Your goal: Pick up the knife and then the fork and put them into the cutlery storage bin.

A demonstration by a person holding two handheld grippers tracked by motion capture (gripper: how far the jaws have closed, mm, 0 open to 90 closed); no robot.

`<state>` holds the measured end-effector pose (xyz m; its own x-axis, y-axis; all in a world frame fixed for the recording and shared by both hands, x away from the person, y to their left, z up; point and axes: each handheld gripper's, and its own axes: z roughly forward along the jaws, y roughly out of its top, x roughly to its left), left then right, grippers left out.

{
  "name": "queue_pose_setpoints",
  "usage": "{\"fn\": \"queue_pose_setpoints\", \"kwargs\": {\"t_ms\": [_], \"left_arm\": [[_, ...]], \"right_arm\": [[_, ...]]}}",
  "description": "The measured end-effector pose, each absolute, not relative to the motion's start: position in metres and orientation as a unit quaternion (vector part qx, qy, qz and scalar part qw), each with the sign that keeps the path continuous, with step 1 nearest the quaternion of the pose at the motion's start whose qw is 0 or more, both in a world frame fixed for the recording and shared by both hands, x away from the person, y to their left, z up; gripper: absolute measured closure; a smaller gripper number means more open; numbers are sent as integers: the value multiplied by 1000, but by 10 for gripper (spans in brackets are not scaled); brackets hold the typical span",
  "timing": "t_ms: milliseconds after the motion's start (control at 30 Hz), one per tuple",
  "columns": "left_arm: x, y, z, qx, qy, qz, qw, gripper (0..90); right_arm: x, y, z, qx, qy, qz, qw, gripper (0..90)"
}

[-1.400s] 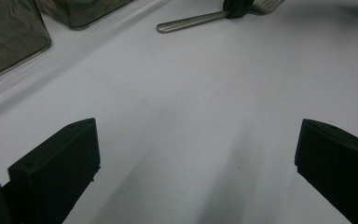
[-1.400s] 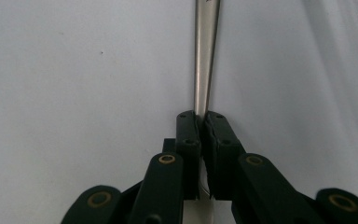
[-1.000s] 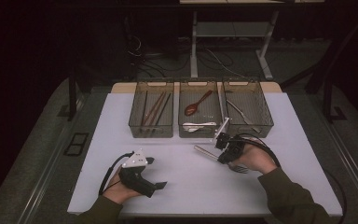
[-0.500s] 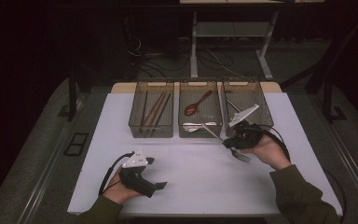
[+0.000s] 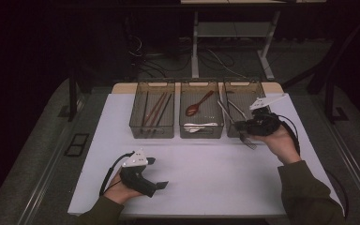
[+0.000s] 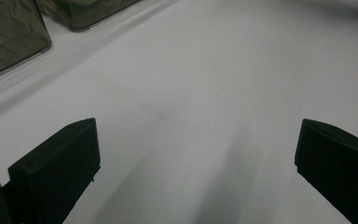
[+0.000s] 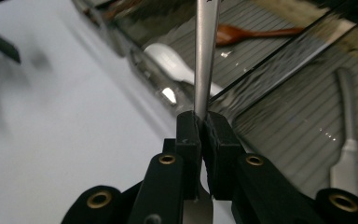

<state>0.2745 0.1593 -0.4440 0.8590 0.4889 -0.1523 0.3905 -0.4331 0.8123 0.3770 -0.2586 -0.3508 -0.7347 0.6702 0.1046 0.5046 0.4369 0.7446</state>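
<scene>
My right gripper point(image 5: 240, 125) is shut on a metal fork point(image 5: 225, 110), held above the front edge of the right-hand bin point(image 5: 258, 90). The fork's handle slants up and left over that bin, and its tines point(image 5: 251, 144) hang toward the table. In the right gripper view the pads point(image 7: 189, 128) pinch the fork's shaft point(image 7: 205, 65), with my right gripper point(image 7: 203, 125) above the wall between the middle and right bins. Near the table's front left, my left gripper point(image 5: 158, 172) rests low and open. Bare white table point(image 6: 205, 84) lies between the wide-apart fingers of my left gripper point(image 6: 198, 126).
Three smoky clear bins stand in a row at the back: the left bin point(image 5: 136, 123) holds chopsticks point(image 5: 155, 108), the middle bin point(image 5: 201, 133) a brown spoon point(image 5: 198, 106) and a white spoon point(image 5: 199, 126), the right one metal cutlery point(image 7: 347, 144). Dark floor surrounds the white table point(image 5: 206, 168).
My right gripper has carried the fork up and to the right, from over the table's middle to the front of the right-hand bin. The left gripper has stayed put.
</scene>
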Motion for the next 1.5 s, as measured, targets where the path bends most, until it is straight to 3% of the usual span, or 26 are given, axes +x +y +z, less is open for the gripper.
{"fn": "queue_pose_setpoints", "kwargs": {"t_ms": [500,900,1500], "left_arm": [[276,156,-443,845,259,57,464,0],[276,155,-444,846,252,49,467,0],[274,154,-444,846,251,48,467,0]], "right_arm": [[399,-292,-332,386,793,444,156,844],[442,-307,-338,430,781,411,189,844],[480,-311,-376,444,823,315,163,843]]}}
